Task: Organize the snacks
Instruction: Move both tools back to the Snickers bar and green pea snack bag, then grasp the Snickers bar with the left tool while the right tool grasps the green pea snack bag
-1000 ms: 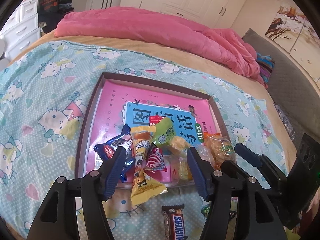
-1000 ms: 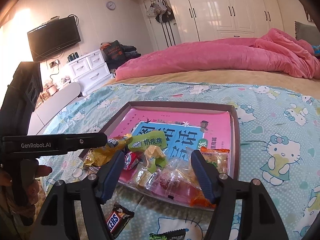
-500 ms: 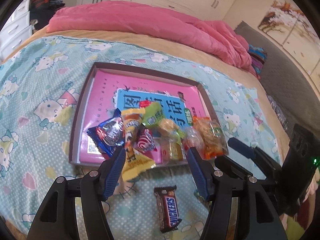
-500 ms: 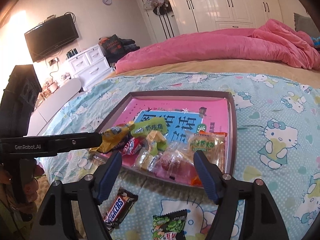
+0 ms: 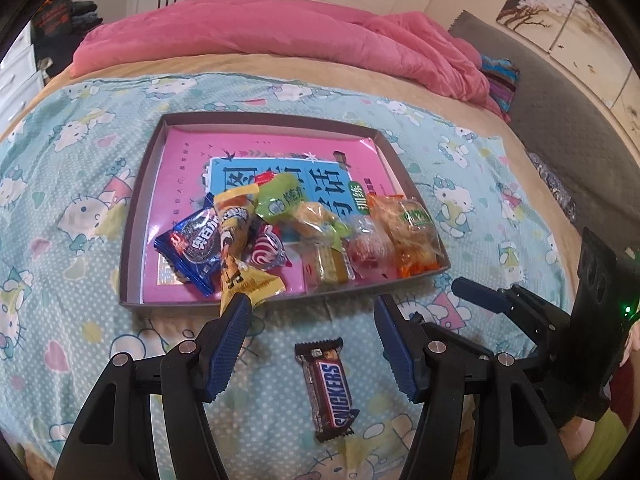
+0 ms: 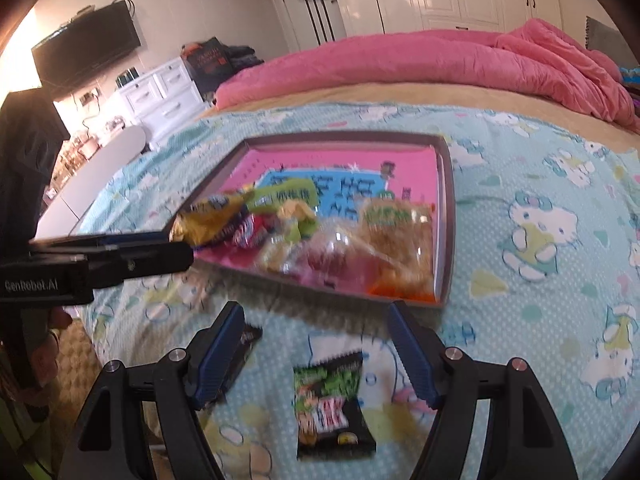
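A brown-rimmed tray with a pink book cover inside lies on the bed and holds several snacks at its near end: a blue Oreo pack, a yellow packet, a green packet, an orange-clear pack. A Snickers bar lies on the sheet just below my open, empty left gripper. In the right wrist view the tray is ahead, and a black-green snack pack lies between the fingers of my open, empty right gripper. The Snickers bar is half hidden by its left finger.
A Hello Kitty sheet covers the bed. A pink duvet is heaped at the far side. The right gripper shows at the right of the left wrist view; the left gripper crosses the right wrist view. White drawers stand beyond.
Both grippers have pulled back from the tray toward the near bed edge. The Snickers bar and the black-green pack have come into fuller view between the fingers. Both stay open.
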A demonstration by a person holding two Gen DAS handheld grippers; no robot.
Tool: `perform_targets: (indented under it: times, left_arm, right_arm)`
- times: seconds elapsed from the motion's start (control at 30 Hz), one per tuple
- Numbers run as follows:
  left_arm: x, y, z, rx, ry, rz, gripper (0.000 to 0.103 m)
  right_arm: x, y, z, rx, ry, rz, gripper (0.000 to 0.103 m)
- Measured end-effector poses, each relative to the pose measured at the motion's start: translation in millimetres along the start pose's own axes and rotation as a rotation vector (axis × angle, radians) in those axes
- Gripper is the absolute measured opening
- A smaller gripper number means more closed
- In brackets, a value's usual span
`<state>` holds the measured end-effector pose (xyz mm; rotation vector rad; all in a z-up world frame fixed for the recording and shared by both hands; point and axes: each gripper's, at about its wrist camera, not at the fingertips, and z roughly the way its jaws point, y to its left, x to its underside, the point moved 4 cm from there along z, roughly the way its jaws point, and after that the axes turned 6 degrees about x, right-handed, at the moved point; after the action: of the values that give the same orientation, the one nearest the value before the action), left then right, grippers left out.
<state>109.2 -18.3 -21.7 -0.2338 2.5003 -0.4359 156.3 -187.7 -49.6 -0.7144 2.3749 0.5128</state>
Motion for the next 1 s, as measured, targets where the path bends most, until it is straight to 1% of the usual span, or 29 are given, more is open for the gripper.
perform_targets:
  times: [0.13, 0.3, 0.53, 0.63, 0.73, 0.8, 0.9, 1.0]
  left_arm:
    - [4.4, -1.8, 2.8, 0.002, 0.022, 0.006, 0.066]
    - [14.3, -3.8, 10.3, -0.002, 0.066, 0.016, 0.066]
    - [28.4, -4.3, 22.1, 0.003, 0.128, 0.006, 0.066]
    - [35.0, -4.2, 29.0, 0.000, 0.161, 0.003, 0.066]
    - [41.5, -4.9, 36.3, -0.002, 0.192, 0.001, 0.066]
    - [46.7, -5.2, 41.9, -0.005, 0.214, -0.002, 0.066]
    - [55.2, -5.3, 51.7, -0.004, 0.248, -0.019, 0.066]
    - [63.9, -7.4, 58.9, 0.025, 0.264, -0.053, 0.064]
  right_arm:
    - [8.6, 0.8, -1.7, 0.014, 0.033, -0.004, 0.074]
    - [18.8, 4.7, 4.6, 0.011, 0.096, -0.016, 0.074]
    - [36.6, 6.7, 20.5, 0.062, 0.204, -0.055, 0.073]
    - [42.0, 6.8, 24.6, 0.085, 0.232, -0.070, 0.073]
    - [45.9, 6.3, 26.9, 0.090, 0.253, -0.075, 0.061]
    - [48.7, 5.3, 28.5, 0.096, 0.266, -0.078, 0.046]
    - [48.8, 1.3, 27.7, 0.077, 0.266, -0.052, 0.043]
    - [45.1, -9.1, 24.0, 0.030, 0.246, 0.027, 0.040]
